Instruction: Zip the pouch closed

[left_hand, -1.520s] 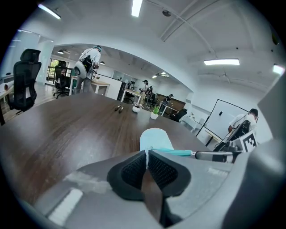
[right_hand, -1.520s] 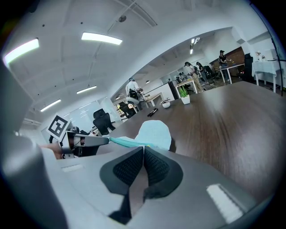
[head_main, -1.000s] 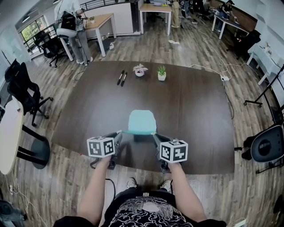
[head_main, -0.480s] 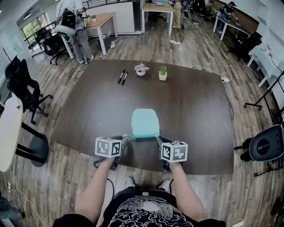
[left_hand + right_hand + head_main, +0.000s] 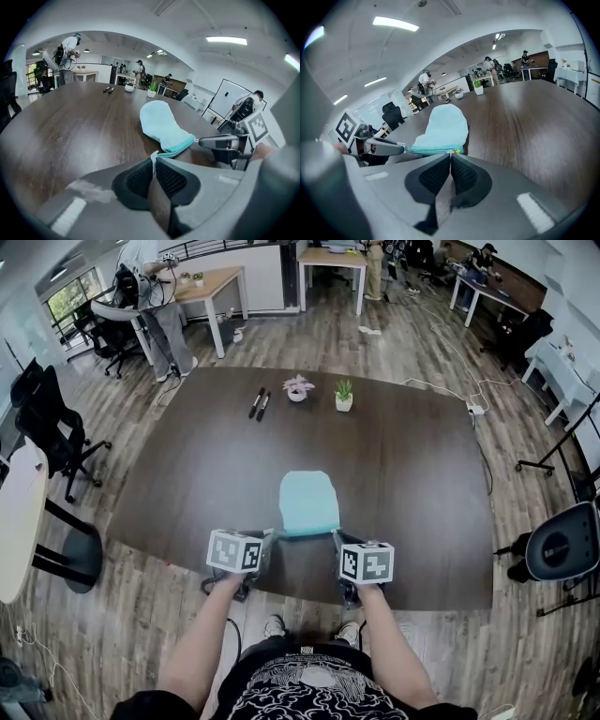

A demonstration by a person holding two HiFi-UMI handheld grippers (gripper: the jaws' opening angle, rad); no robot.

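Observation:
A light teal pouch [image 5: 307,501] lies flat on the dark brown table [image 5: 412,474], its zipper edge toward me near the front edge. My left gripper [image 5: 271,537] is shut on a small white tab [image 5: 152,157] at the left end of the teal zipper tape [image 5: 180,146]. My right gripper [image 5: 335,536] is shut at the right end, where a small yellow-green zipper pull [image 5: 457,151] sits at its fingertips. The left gripper view shows the pouch [image 5: 161,123] and the right gripper [image 5: 219,140]. The right gripper view shows the pouch [image 5: 443,125] and the left gripper [image 5: 388,147].
Two black markers [image 5: 258,403], a small flower pot [image 5: 297,388] and a small green plant [image 5: 344,395] stand at the table's far side. A person [image 5: 150,306] stands by a desk at the back left. Office chairs [image 5: 47,432] flank the table.
Both grippers have sunk toward the table with the pouch. The left one has shifted right, closer to the right one. Both stay shut on the zipper edge.

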